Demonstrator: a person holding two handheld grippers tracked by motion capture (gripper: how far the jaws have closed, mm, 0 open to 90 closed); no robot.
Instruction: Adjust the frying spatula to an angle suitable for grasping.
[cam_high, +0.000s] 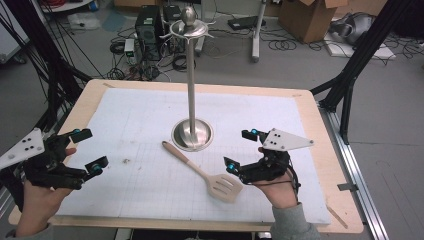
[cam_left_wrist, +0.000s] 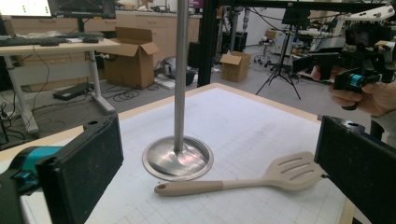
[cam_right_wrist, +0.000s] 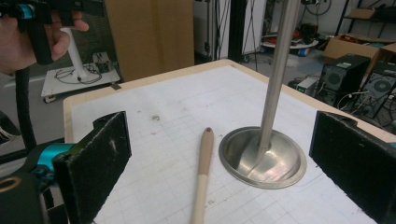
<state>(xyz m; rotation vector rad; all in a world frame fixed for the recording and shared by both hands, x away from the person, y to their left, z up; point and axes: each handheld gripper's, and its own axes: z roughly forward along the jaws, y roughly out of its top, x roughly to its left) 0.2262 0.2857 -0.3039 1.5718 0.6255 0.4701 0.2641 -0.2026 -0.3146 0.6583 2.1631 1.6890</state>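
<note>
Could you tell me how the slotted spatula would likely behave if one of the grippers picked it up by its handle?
The slotted spatula lies flat on the mat beside the stand's base, so it should not roll. Its slim handle and wider slotted head suggest it is light but may droop head-first. The smooth, matte, silicone-like finish probably gives the open right gripper decent grip.

Wooden table (cam_high: 327, 165), covered almost to its edges by a white gridded mat (cam_high: 140, 125). On the floor beyond the far edge: a black computer tower (cam_high: 149, 30), loose cables (cam_high: 282, 45), and a cardboard box (cam_high: 307, 17). Black frame struts (cam_high: 357, 60) stand at right.
</note>
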